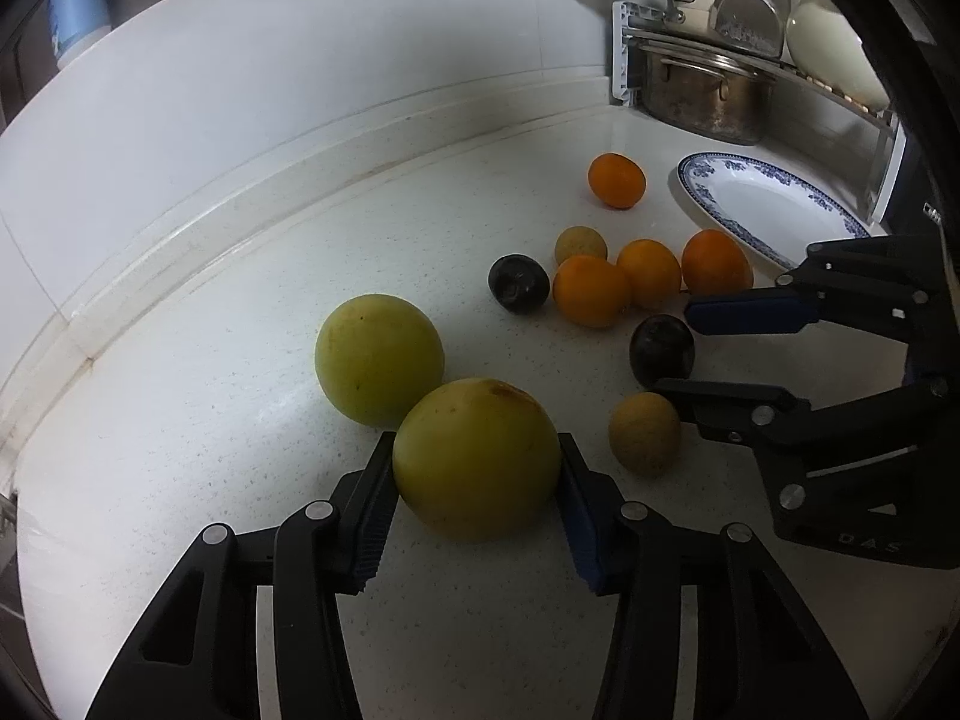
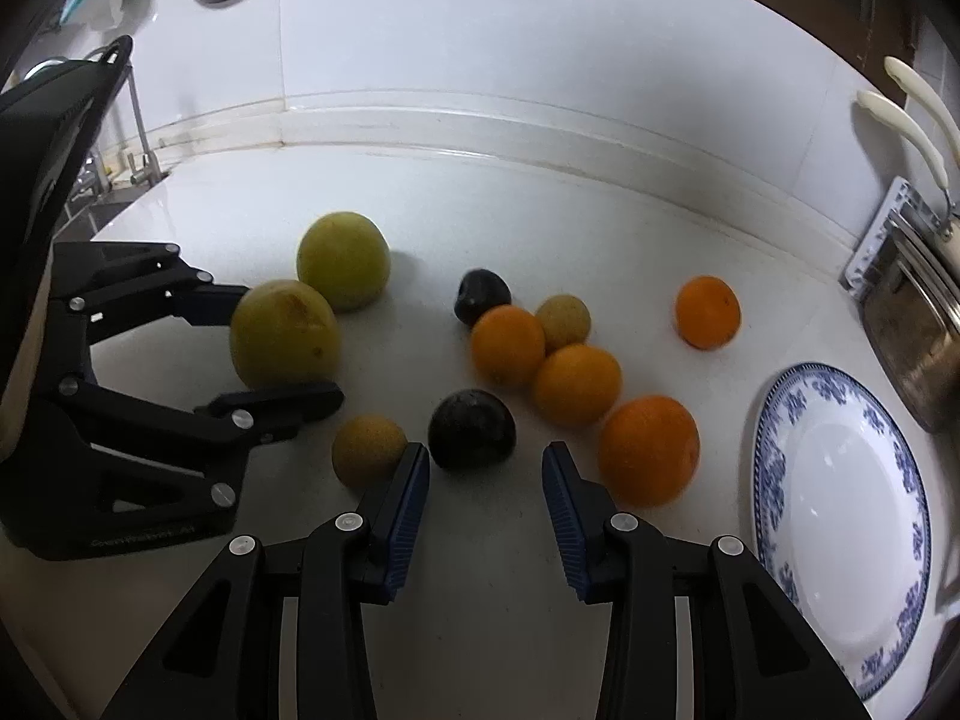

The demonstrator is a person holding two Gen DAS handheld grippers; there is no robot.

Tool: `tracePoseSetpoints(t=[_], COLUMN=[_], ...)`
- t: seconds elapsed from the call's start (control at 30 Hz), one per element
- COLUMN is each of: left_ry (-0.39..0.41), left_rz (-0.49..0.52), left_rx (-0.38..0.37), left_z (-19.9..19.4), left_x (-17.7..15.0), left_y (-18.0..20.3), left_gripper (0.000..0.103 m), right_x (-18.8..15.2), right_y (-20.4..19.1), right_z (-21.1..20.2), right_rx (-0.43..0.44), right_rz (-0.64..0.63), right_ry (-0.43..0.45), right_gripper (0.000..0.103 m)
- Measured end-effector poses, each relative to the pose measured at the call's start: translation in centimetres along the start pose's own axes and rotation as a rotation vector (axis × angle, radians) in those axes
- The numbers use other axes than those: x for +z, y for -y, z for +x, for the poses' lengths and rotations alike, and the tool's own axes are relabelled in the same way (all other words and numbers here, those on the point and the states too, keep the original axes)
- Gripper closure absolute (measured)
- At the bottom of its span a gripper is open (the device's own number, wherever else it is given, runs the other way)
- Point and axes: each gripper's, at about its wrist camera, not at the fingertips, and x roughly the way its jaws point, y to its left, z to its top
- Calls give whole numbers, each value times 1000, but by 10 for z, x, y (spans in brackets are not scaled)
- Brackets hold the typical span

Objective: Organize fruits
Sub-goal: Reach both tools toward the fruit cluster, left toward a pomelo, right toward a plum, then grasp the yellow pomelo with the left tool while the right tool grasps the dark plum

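Observation:
My left gripper (image 1: 477, 456) is shut on a large yellow-green fruit (image 1: 477, 459), which rests on the white counter; it also shows in the right wrist view (image 2: 283, 333). A second yellow-green fruit (image 1: 378, 357) touches it behind. My right gripper (image 2: 486, 462) is open, its jaws on either side of a dark plum (image 2: 472, 429), not touching it. Several oranges (image 2: 576, 384), another dark plum (image 2: 480, 295) and two small tan fruits (image 2: 367, 450) lie around. A blue-rimmed white plate (image 2: 840, 510) lies empty at the right.
A steel pot (image 1: 702, 93) sits under a rack with utensils at the back right corner. The tiled wall runs along the back of the white counter (image 1: 252, 312). A sink tap (image 2: 141, 138) stands at the far left.

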Motion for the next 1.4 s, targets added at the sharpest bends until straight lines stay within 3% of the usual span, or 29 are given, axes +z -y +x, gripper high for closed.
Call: tracePoseSetpoints(t=[0.3,0.4,0.53,1.03,1.4], left_ry=[6,11,21,110,168], left_rz=[-42,-52,-59,-46,4], left_rx=[3,7,-7,-57,-124], left_z=[-5,-7,-14,-68,-89], left_x=[0,0,0,8,29], left_y=[-8,-11,-8,6,43], left_gripper=[55,55,55,55,55], right_x=[7,7,4,-6,-26], right_y=[-5,-5,-2,-6,9], right_z=[10,9,1,-68,-123], right_rx=[14,-2,10,-89,-194], right_rz=[0,12,52,186,301], right_ry=[-11,-9,-8,99,183], right_gripper=[63,71,71,71,71])
